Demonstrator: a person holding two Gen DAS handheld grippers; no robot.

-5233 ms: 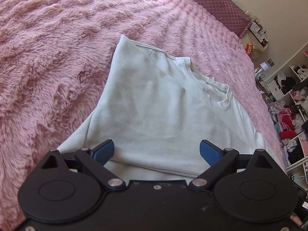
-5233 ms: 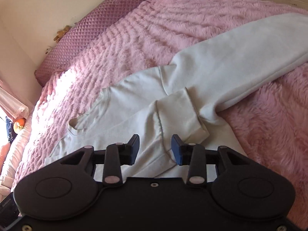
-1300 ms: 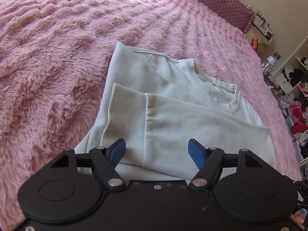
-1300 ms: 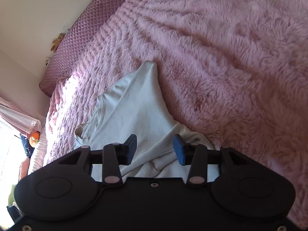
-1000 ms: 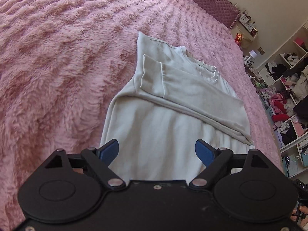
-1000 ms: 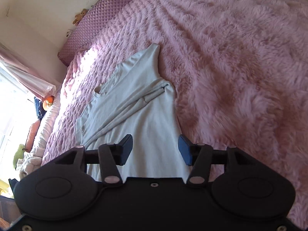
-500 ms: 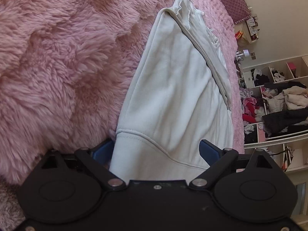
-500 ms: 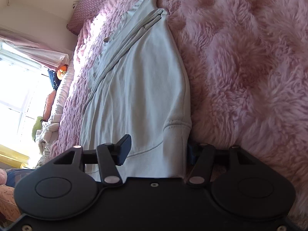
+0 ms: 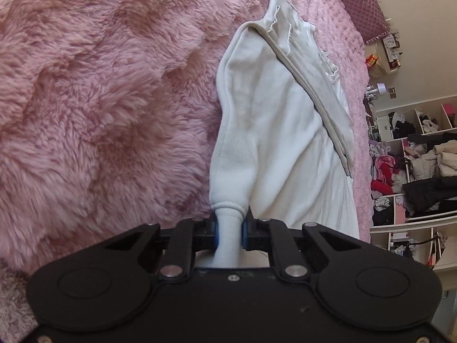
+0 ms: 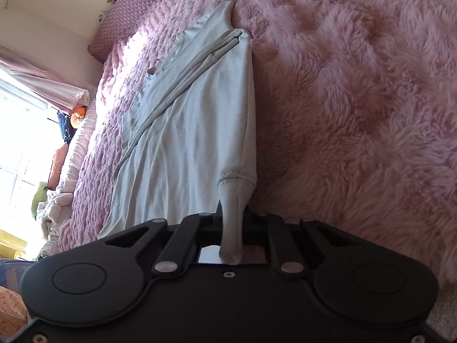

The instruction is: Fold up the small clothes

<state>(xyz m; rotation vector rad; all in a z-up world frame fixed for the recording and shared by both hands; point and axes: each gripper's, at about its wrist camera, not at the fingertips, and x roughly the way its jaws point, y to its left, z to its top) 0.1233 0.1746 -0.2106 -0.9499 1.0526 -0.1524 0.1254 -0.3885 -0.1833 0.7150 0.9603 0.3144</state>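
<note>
Stage: While both sleeves of the pale cream long-sleeved cotton sweatshirt (image 9: pixel 285 131) already lie folded across its chest, the bottom-to-top fold appears only just to be starting.
Left tool: the black two-finger left tool (image 9: pixel 230 230) with blue pads is closing on one bottom corner of the sweatshirt's ribbed hem; the cloth is bunched tight between its jaws, which already press on it.
Right tool: the black two-finger right tool (image 10: pixel 232 217) is clamped on the other bottom corner of the hem, a narrow pinch of fabric standing up between its jaws.
Where the garment lies: spread lengthways on the fluffy pink plush bedspread (image 9: pixel 100 100), its neckline at the far end, towards the quilted mauve headboard cushion (image 10: pixel 125 11).
Done: sleeves laid in, body narrowed to a long strip, both hem corners taken.
Left to do: judging from the lie of the cloth, the hem has yet to be carried up to the neckline, and the garment has not yet been halved and smoothed.
Risk: the thick hem is gathered rather than flat in each grip, so the fold edge may come out uneven.
Background: open white shelves crowded with heaped clothes (image 9: pixel 420 171) stand beyond the bed.
</note>
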